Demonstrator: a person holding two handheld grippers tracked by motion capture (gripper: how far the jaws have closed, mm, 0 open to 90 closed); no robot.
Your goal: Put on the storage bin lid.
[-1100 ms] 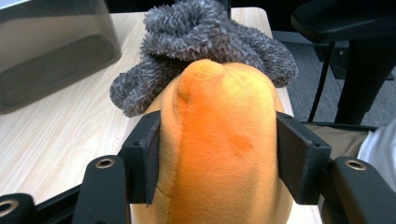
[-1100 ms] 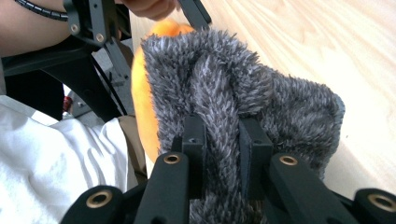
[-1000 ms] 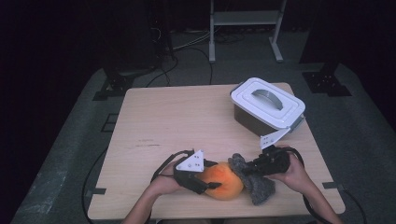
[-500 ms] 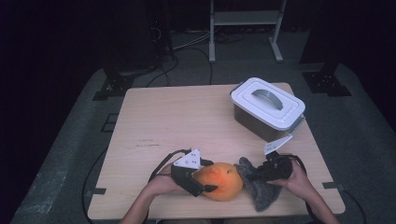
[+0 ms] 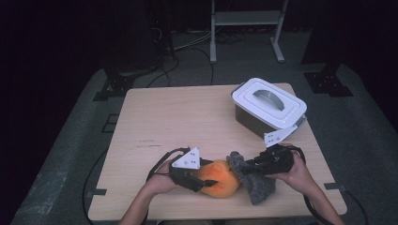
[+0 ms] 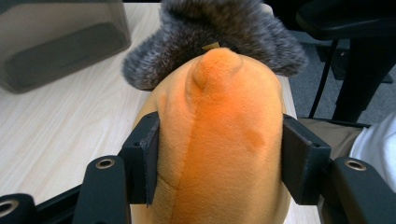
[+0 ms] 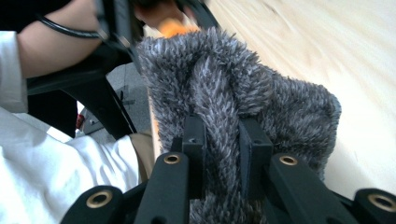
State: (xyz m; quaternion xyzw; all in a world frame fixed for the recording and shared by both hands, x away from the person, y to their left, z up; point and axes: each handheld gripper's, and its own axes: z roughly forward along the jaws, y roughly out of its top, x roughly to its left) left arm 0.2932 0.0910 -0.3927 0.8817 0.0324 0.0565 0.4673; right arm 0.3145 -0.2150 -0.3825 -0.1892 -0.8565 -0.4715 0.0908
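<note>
So the orange plush (image 5: pixel 219 179) is kept at the near edge of the worktop (image 5: pixel 187 117), squeezed between the jaws of the left gripper (image 5: pixel 206 180). Right beside it and touching, a grey furry piece (image 5: pixel 256 183) is pinched tight by the right gripper (image 5: pixel 244 167), with a lidded grey bin (image 5: pixel 267 105) parked further back.
</note>
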